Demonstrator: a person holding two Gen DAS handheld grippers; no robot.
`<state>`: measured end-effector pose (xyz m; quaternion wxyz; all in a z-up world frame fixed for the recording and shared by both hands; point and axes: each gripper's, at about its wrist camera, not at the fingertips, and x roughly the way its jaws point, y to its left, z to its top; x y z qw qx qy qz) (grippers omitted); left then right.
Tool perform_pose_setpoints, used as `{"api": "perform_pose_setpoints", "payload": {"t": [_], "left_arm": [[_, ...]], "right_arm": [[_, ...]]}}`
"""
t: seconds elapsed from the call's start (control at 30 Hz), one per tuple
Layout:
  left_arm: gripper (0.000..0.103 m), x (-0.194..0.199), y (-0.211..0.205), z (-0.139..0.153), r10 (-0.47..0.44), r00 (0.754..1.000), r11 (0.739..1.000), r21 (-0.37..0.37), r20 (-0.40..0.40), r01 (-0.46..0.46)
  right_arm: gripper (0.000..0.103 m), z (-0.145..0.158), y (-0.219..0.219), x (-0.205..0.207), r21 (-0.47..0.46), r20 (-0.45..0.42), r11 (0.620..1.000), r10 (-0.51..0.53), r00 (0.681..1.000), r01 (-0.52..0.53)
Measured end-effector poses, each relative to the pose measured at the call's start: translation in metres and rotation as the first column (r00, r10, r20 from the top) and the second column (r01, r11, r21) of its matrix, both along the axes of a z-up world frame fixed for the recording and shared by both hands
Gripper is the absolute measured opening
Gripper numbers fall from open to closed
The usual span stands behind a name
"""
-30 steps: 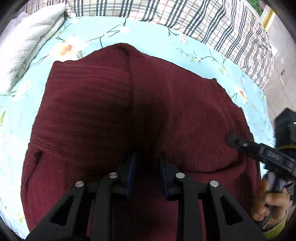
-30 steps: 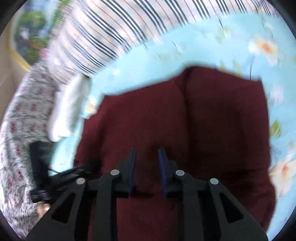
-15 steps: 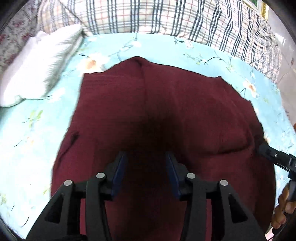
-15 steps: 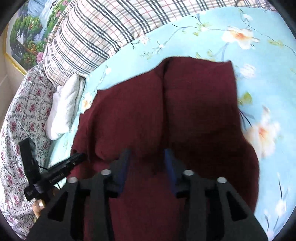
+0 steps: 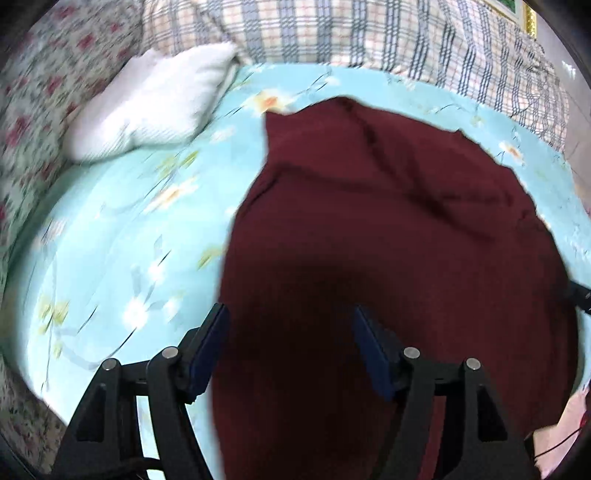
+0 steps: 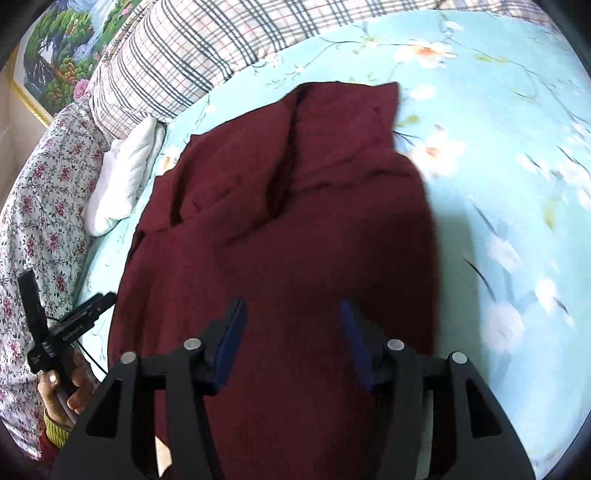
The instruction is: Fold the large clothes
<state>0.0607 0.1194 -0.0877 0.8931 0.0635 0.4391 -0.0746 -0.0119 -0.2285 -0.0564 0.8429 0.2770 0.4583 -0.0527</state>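
Observation:
A dark red knitted garment (image 5: 388,221) lies folded on the light blue floral bed sheet (image 5: 118,258); the right wrist view shows the same garment (image 6: 280,229) with a seam down its far half. My left gripper (image 5: 290,332) hovers over the garment's near left edge, jaws opening, nothing pressed between the blue pads. My right gripper (image 6: 291,325) hangs above the garment's near part, jaws also opening and apart from the cloth. In the right wrist view the left gripper's body (image 6: 70,325) shows at the left, held in a hand (image 6: 66,395).
A white folded towel (image 5: 155,107) lies at the far left of the sheet. A plaid pillow (image 5: 369,33) runs along the bed's head, a floral quilt (image 6: 40,206) along the left side. A framed painting (image 6: 55,44) hangs behind. Bare sheet (image 6: 517,221) stretches right of the garment.
Both grippers let go of the garment, opened wide and drew back toward the near edge. The left one swung left, bringing the towel and bare sheet into view.

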Motion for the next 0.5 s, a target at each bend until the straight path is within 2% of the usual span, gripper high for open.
{"api": "perform_pose_setpoints", "payload": {"t": [0.1,0.2,0.27,0.37,0.5], "left_arm": [[0.074,-0.012,0.034,-0.009,0.029,0.999,0.999,-0.018,-0.027,-0.029],[0.075,-0.018,0.064,-0.022,0.048,0.996,0.995,-0.08,-0.081,-0.055],[0.075,-0.021,0.078,-0.03,0.031,0.991,0.989,-0.141,-0.129,-0.049],[0.08,-0.03,0.083,-0.036,-0.015,0.992,0.982,-0.188,-0.126,-0.009],[0.083,-0.035,0.074,-0.042,-0.102,0.986,0.966,-0.249,-0.132,0.067]], "right_arm": [[0.055,0.001,-0.007,-0.025,0.012,0.0,0.999,-0.03,1.0,0.03],[0.055,-0.001,-0.019,-0.049,0.037,-0.002,0.998,-0.06,0.998,0.06],[0.055,-0.002,-0.026,-0.063,0.063,0.012,0.996,-0.067,0.998,0.066],[0.055,-0.001,-0.03,-0.079,0.045,-0.002,0.995,-0.093,0.996,0.093],[0.055,-0.004,-0.028,-0.092,0.098,0.011,0.992,-0.079,0.997,0.078]]}}
